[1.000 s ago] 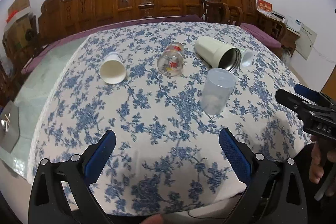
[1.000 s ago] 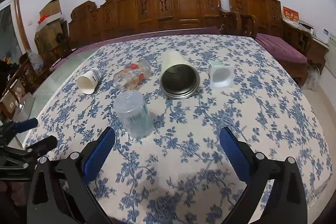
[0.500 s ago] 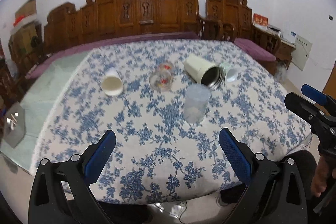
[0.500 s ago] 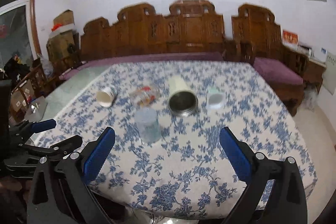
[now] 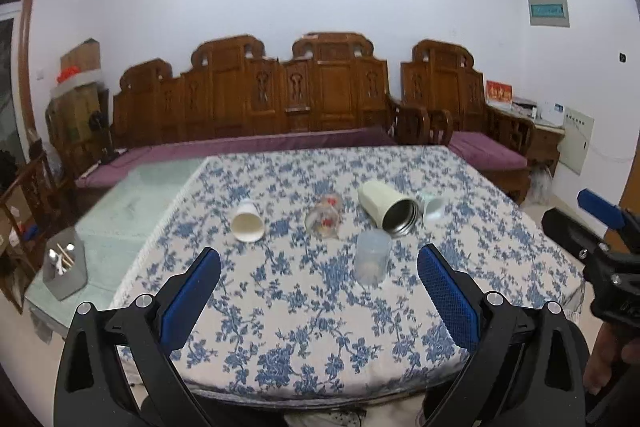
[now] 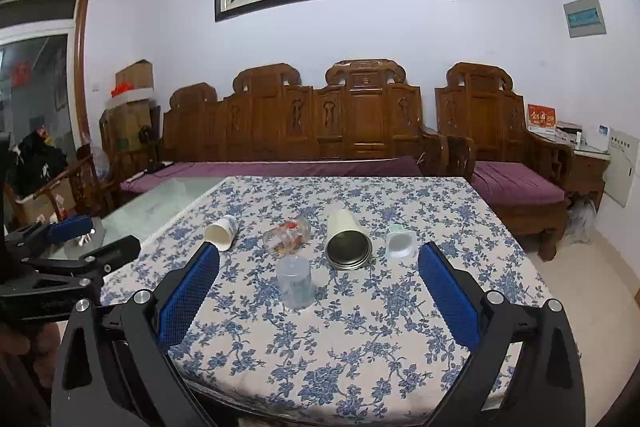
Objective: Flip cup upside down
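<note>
A translucent plastic cup (image 5: pixel 372 257) stands upside down on the blue-flowered tablecloth (image 5: pixel 320 307); it also shows in the right wrist view (image 6: pixel 295 281). My left gripper (image 5: pixel 319 283) is open and empty, held back near the table's front edge. My right gripper (image 6: pixel 319 283) is open and empty too, also well short of the cup. Each gripper shows at the edge of the other's view: the right one (image 5: pixel 592 223), the left one (image 6: pixel 92 239).
Behind the cup lie a white paper cup (image 5: pixel 248 221), a printed glass (image 5: pixel 325 217), a cream steel tumbler (image 5: pixel 388 209) and a small pale cup (image 5: pixel 432 207), all on their sides. A grey holder (image 5: pixel 66 269) stands on the glass tabletop at left. Wooden benches line the wall.
Both grippers have pulled back and risen away from the table; the cups look smaller and farther. The cups have not moved.
</note>
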### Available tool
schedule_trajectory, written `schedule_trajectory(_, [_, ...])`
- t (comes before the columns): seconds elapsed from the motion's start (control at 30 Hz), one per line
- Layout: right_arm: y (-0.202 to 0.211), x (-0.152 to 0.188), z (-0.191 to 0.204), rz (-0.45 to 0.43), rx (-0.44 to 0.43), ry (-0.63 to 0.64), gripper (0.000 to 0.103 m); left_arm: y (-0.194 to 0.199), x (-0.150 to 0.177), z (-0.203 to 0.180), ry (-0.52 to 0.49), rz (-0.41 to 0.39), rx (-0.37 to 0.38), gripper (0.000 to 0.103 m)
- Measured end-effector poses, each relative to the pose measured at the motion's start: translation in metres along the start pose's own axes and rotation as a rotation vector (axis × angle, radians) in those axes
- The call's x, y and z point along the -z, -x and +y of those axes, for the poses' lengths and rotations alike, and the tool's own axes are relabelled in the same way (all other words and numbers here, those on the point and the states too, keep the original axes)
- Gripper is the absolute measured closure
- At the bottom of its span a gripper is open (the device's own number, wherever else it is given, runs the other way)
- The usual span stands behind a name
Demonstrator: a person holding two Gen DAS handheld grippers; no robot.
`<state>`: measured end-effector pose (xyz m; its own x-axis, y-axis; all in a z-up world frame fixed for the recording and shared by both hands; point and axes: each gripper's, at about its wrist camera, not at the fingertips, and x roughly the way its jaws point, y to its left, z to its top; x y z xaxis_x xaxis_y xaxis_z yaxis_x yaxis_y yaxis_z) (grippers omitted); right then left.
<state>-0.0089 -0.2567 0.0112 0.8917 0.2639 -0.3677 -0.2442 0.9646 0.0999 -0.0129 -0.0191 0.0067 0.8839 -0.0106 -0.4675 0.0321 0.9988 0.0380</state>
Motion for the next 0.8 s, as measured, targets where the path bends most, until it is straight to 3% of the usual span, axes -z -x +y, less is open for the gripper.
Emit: schedule_trajectory(0.8, [0.004,-0.001,0.006,-0.017,0.009,0.004,0.003,0.017,-0.002,-0.006,0.002,-0.018,0.025,0.008])
